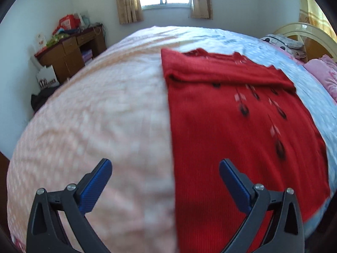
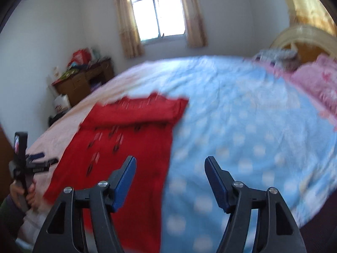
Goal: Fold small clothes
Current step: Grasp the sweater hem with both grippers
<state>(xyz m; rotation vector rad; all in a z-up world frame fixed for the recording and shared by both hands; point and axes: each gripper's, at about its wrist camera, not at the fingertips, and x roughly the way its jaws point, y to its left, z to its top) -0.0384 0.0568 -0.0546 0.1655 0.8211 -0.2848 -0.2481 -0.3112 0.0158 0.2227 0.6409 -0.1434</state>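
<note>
A red knitted garment point(image 1: 242, 126) with dark and white markings lies flat on the bed, its far end folded over into a band point(image 1: 221, 73). My left gripper point(image 1: 165, 166) is open and empty above the garment's left edge, over the pink cover. My right gripper point(image 2: 170, 164) is open and empty above the garment's right edge point(image 2: 130, 147), over the blue dotted cover. The left gripper and the hand holding it show at the left of the right wrist view point(image 2: 38, 162). Both views are blurred.
The bed has a pink dotted cover point(image 1: 94, 116) on the left and a blue dotted one point(image 2: 252, 137) on the right. Pink pillows point(image 2: 316, 84) and a headboard point(image 1: 305, 33) are at the far right. A cluttered wooden desk point(image 1: 71, 50) stands by the far left wall.
</note>
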